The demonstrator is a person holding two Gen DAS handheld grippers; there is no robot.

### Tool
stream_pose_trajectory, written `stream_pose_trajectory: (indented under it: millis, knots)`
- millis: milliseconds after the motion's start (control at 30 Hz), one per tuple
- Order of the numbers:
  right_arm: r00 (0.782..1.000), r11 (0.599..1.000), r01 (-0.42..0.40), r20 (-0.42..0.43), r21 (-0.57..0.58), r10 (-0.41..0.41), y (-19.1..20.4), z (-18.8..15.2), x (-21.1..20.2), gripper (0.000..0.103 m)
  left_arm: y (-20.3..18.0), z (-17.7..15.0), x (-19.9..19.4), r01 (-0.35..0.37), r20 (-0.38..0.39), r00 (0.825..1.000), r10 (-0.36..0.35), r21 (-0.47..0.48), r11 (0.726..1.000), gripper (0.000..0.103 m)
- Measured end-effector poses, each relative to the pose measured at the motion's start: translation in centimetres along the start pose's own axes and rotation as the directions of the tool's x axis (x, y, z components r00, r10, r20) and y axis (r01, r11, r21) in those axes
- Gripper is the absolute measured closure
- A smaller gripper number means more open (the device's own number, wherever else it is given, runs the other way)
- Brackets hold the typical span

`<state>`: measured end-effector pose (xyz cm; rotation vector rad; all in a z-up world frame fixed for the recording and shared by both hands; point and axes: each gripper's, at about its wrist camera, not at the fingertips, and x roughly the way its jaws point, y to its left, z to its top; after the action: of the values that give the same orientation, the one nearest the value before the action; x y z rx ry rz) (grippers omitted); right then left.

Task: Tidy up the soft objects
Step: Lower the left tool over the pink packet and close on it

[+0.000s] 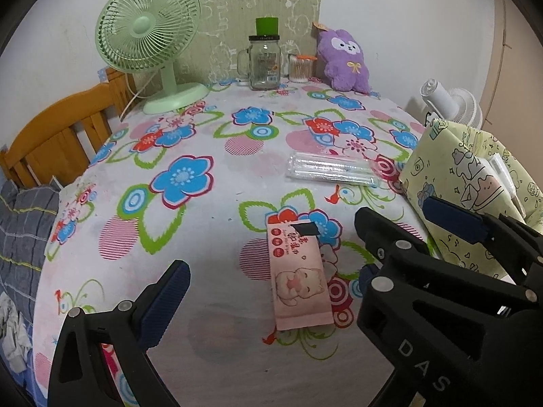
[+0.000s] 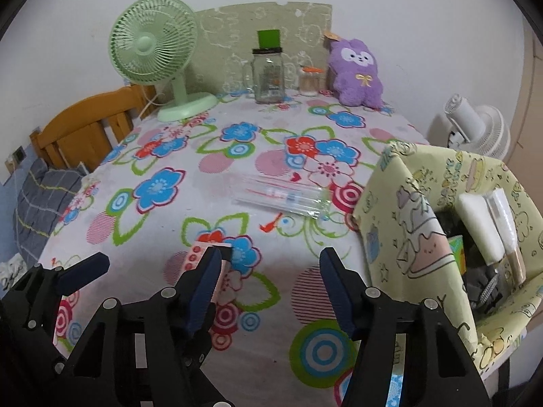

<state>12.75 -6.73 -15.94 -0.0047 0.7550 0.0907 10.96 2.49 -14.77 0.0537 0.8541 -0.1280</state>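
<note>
A pink wet-wipes pack lies flat on the flowered tablecloth. My left gripper hangs open just above it, one finger on each side, touching nothing. My right gripper is open close beside it on the right, nothing between its pads. Its left finger covers part of the wipes pack. In the left wrist view the right gripper shows near the box. A purple plush stands at the far edge. The yellow-green patterned box stands open on the right, holding several items.
A clear plastic packet lies mid-table. At the back are a green fan, a glass jar mug and a cotton-swab tub. A white fan stands right, a wooden headboard and grey bedding left.
</note>
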Motion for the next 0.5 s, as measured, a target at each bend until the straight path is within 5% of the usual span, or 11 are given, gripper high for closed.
stream_pose_trajectory:
  millis: [67,500]
  knots:
    - [1.0,1.0,0.011,-0.017,0.001,-0.011,-0.2,-0.1,0.2,0.047,-0.2,-0.1,0.3,0.002,-0.007,1.0,-0.002,-0.001,1.0,0.004]
    - [0.996,0.999,0.0,-0.094,0.033,0.003,-0.8,-0.7,2.1,0.047,-0.1,-0.1,2.7,-0.02,-0.041,0.999,0.019,-0.033,0.999,0.022]
